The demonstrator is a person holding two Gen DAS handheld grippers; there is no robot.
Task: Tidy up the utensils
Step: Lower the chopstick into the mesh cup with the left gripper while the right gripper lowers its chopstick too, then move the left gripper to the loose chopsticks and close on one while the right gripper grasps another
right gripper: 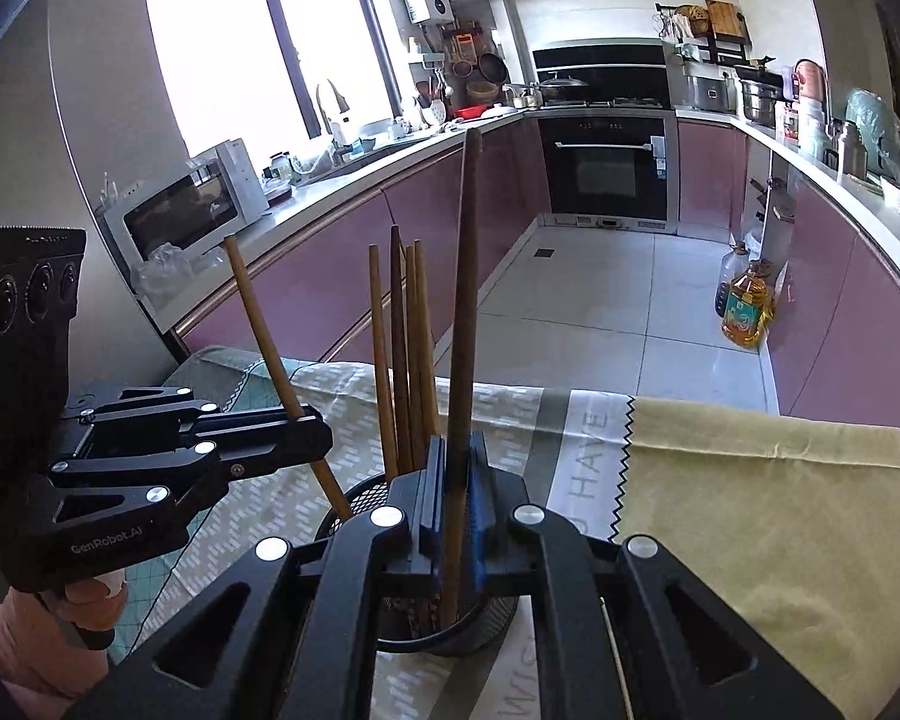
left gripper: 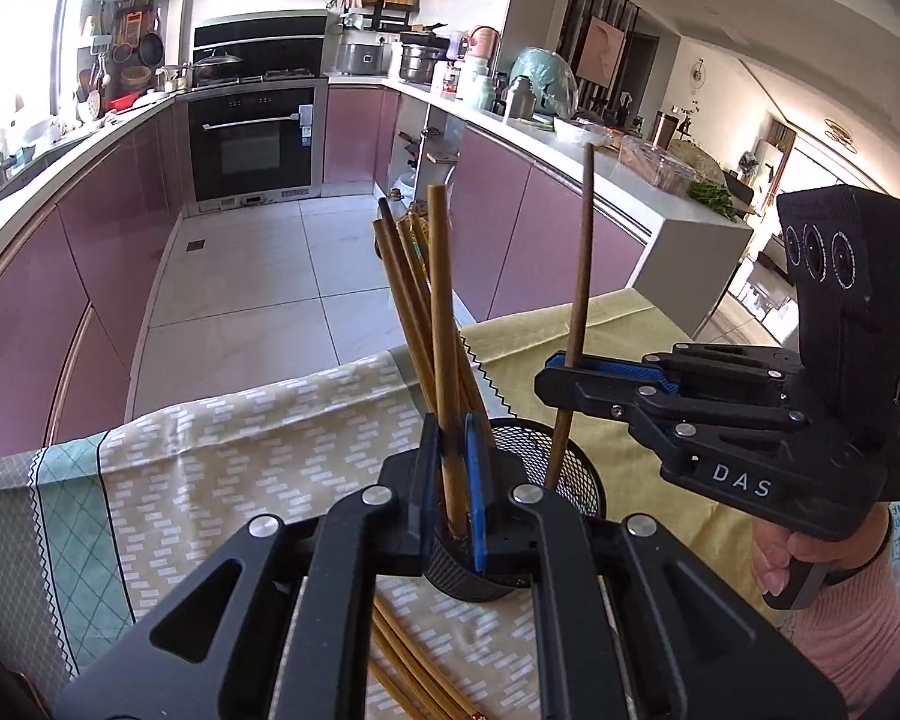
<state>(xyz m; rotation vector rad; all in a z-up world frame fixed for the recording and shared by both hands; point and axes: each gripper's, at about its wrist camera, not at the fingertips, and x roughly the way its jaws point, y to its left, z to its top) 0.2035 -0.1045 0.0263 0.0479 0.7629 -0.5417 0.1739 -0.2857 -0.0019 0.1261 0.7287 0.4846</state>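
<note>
The left claw point(left gripper: 453, 468) pinches a light bamboo chopstick point(left gripper: 444, 324), its tip inside the black mesh cup point(left gripper: 561, 468). The right claw point(right gripper: 456, 486) pinches a dark brown wooden chopstick point(right gripper: 465, 312) over the same cup

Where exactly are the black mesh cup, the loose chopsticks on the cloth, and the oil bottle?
mesh cup point(left gripper: 561, 468), left wrist view, far rim.
loose chopsticks point(left gripper: 414, 666), left wrist view, mid shafts.
oil bottle point(right gripper: 745, 307), right wrist view, label.

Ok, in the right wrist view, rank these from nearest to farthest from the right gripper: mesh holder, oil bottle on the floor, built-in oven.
1. Mesh holder: directly under the right gripper, on the tablecloth.
2. Oil bottle: on the floor to the right, by the cabinets.
3. Built-in oven: in the far wall of the kitchen.
</note>
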